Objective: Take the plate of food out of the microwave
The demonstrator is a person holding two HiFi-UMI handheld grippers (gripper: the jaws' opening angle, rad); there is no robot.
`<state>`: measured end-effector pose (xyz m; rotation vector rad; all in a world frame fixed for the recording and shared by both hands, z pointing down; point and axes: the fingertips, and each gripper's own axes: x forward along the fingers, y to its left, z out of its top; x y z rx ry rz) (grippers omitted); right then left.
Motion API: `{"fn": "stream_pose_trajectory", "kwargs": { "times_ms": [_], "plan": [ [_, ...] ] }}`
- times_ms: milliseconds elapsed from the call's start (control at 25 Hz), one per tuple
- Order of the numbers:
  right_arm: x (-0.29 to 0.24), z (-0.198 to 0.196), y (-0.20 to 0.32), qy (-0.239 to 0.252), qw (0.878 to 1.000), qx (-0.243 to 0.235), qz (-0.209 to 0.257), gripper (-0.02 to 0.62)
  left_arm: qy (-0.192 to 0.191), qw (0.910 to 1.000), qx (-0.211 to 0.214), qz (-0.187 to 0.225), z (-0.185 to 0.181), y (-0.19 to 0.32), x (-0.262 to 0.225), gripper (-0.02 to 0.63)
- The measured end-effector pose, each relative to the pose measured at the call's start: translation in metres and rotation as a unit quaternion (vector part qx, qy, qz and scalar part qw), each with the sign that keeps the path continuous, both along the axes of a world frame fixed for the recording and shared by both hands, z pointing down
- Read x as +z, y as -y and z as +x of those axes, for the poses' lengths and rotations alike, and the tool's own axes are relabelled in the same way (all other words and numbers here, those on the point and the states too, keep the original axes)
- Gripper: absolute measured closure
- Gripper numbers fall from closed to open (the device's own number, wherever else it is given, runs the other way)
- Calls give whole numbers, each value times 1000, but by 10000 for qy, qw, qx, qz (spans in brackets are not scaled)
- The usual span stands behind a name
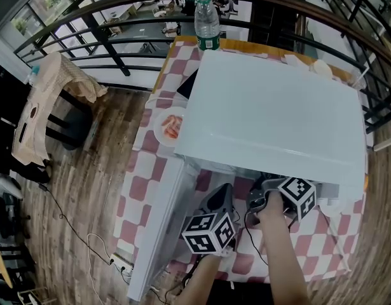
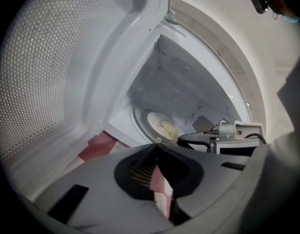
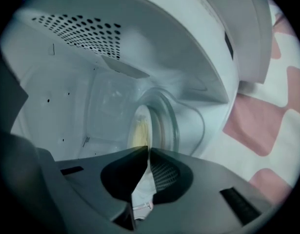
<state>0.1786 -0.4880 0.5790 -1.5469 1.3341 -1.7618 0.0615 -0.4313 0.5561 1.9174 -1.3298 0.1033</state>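
The white microwave [image 1: 271, 107] stands on the checked table, its door [image 1: 158, 234] swung open to the left. Inside, a pale plate of noodles [image 2: 162, 126] rests on the glass turntable [image 3: 168, 126]. My right gripper [image 3: 149, 149] reaches into the cavity, rolled on its side, with its jaws pinched on the plate's near rim [image 3: 140, 128]. From the left gripper view, the right gripper [image 2: 181, 138] touches the plate's edge. My left gripper [image 2: 156, 144] hangs just outside the opening by the door, shut and holding nothing. Both marker cubes show in the head view, left [image 1: 208, 232] and right [image 1: 298, 196].
A second plate with reddish food [image 1: 170, 127] sits on the table left of the microwave. A water bottle [image 1: 206, 21] stands behind it. The perforated door panel [image 2: 47, 72] is close on the left. A chair draped with cloth [image 1: 49, 94] and a power strip [image 1: 122, 265] are on the floor.
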Motion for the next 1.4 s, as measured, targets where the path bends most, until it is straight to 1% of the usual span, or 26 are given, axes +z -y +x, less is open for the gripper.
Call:
{"fn": "stream_pose_trajectory", "kwargs": {
  "times_ms": [320,640,920,1000,1080,1280,1400],
  "plan": [
    [-4,1,-17,111,9999,84,70,575,10,10000,3,4,-1,-3,-1,604],
    [-6,5,-46,142,9998,139,-19,575,30,10000,33,4,0,-9,-2,604],
    [-2,4,-55,276,9996,63,27,561,27,10000,25,-6,0,-12,-1,604],
    [-3,4,-54,212,9998,-25,18,543,12,10000,20,0,0,-13,-2,604],
    [-6,2,-52,237,9997,-67,68,463,23,10000,3,4,-2,-13,-2,604],
    [1,-4,-47,240,9996,-170,-55,463,38,10000,-26,-1,-1,-16,-2,604],
    [1,-9,-42,342,9993,-171,53,463,36,10000,-25,-22,-1,-18,-1,604]
  ]
}}
